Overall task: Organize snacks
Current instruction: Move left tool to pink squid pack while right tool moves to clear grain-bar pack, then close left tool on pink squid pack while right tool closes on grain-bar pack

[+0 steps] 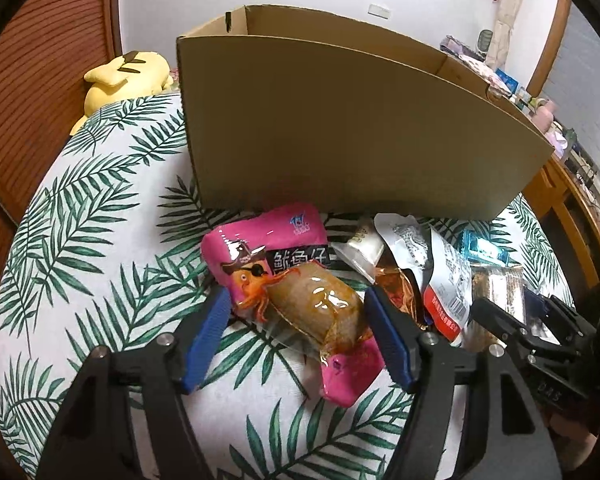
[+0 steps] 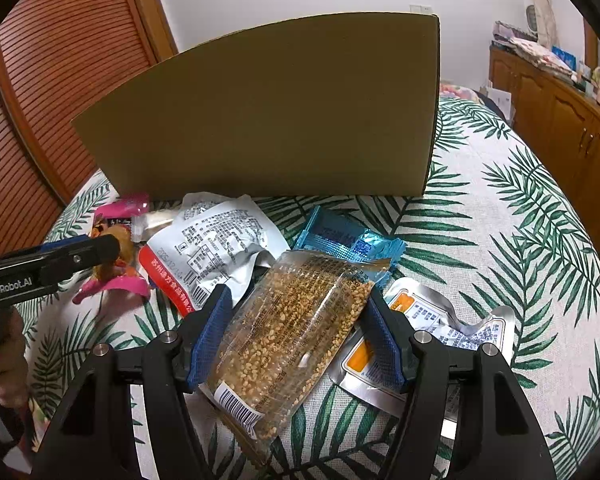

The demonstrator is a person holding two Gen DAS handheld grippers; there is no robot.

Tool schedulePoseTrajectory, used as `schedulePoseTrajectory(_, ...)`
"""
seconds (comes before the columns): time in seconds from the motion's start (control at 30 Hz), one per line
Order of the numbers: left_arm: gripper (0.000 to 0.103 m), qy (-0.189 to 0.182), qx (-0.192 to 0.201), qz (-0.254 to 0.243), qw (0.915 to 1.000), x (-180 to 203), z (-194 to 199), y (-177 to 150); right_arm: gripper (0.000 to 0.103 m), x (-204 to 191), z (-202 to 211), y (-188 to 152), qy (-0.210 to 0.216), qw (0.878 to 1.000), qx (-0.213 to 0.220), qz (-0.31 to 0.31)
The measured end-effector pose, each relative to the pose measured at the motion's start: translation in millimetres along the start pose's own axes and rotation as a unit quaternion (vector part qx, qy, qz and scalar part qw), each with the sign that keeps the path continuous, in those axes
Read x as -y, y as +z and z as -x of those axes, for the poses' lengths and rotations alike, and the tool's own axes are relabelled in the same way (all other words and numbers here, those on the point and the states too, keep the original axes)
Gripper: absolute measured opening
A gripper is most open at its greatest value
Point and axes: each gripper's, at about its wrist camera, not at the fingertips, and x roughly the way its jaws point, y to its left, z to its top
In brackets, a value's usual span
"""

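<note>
A pink squid snack packet [image 1: 288, 276] lies on the leaf-print bedcover [image 1: 100, 208], between the blue pads of my left gripper [image 1: 298, 320]. The pads flank it without clearly pressing. My right gripper [image 2: 296, 320] is shut on a clear sesame bar packet [image 2: 296, 312], which tilts above the other snacks. An open cardboard box [image 1: 340, 128] stands just behind the pile. From the left wrist view the right gripper [image 1: 516, 308] shows at the right edge. From the right wrist view a finger [image 2: 80, 256] of the left gripper crosses the pink packet [image 2: 116, 280].
Loose snacks: a white packet with a red stripe [image 2: 216, 240], a blue foil packet [image 2: 348, 240], a silver packet with orange labels [image 2: 420, 320]. A yellow plush toy [image 1: 128, 76] lies behind the box. Slatted wooden door [image 2: 60, 60] left, wooden cabinets [image 2: 560, 128] right. A hand [image 2: 4, 360] holds the left tool.
</note>
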Motion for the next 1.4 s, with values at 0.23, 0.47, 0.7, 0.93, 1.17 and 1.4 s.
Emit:
schedulePoseTrajectory(0.23, 0.07, -0.006, -0.012, 0.021, 0.9997, -4, 1, 8, 0.068, 0, 0, 0, 0.0, 1.0, 0.0, 0.0)
schedulePoseTrajectory(0.47, 0.07, -0.013, -0.023, 0.019, 0.9995, 4, -6, 8, 0.068, 0, 0, 0, 0.0, 1.0, -0.001, 0.0)
schedulePoseTrajectory(0.7, 0.07, 0.005, -0.045, -0.017, 0.9988, 17, -20, -3, 0.068, 0, 0, 1, -0.001, 1.0, -0.001, 0.001)
schedulePoseTrajectory(0.93, 0.06, -0.017, -0.033, 0.009, 0.9993, 0, -14, -5, 0.068, 0, 0, 0, -0.001, 1.0, -0.002, 0.002)
schedulePoseTrajectory(1.17, 0.054, -0.025, -0.026, -0.007, 0.9993, -2, -8, -12, 0.068, 0, 0, 0, -0.002, 1.0, -0.002, 0.004)
schedulePoseTrajectory(1.4, 0.06, -0.019, -0.039, -0.019, 0.9989, -3, -2, -20, 0.068, -2, 0, -1, -0.004, 1.0, -0.003, 0.006)
